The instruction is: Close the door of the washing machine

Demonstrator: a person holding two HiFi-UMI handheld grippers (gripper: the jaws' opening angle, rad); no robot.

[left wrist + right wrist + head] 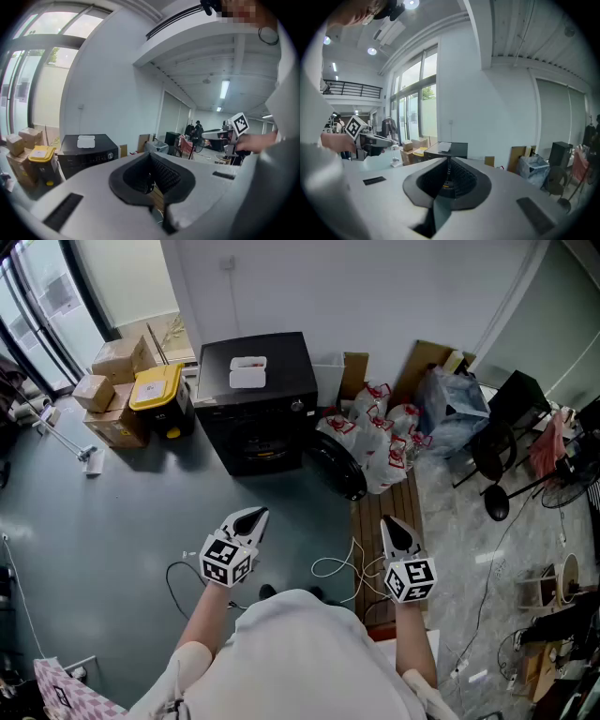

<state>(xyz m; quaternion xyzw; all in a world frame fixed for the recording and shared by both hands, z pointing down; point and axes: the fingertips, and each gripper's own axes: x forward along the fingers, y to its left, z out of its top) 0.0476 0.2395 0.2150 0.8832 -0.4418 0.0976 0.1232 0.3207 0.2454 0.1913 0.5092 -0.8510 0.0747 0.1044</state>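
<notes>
The black washing machine [258,399] stands against the far wall with a white box [247,372] on top. Its round door [339,468] hangs open at the machine's right front. Both grippers are held in the air well short of the machine, empty. My left gripper [255,515] has its jaws together and points toward the machine's front. My right gripper [392,523] is shut too, off to the right of the door. The left gripper view shows the machine [86,154] beyond the left gripper [151,157]. In the right gripper view the machine [452,150] sits beyond the right gripper [448,161].
Cardboard boxes [117,381] and a yellow-lidded bin [157,388] stand left of the machine. Red-and-white bags [384,442] are piled right of the door. Loose cables [342,568] lie on the floor near my feet. A black chair [497,442] and clutter fill the right side.
</notes>
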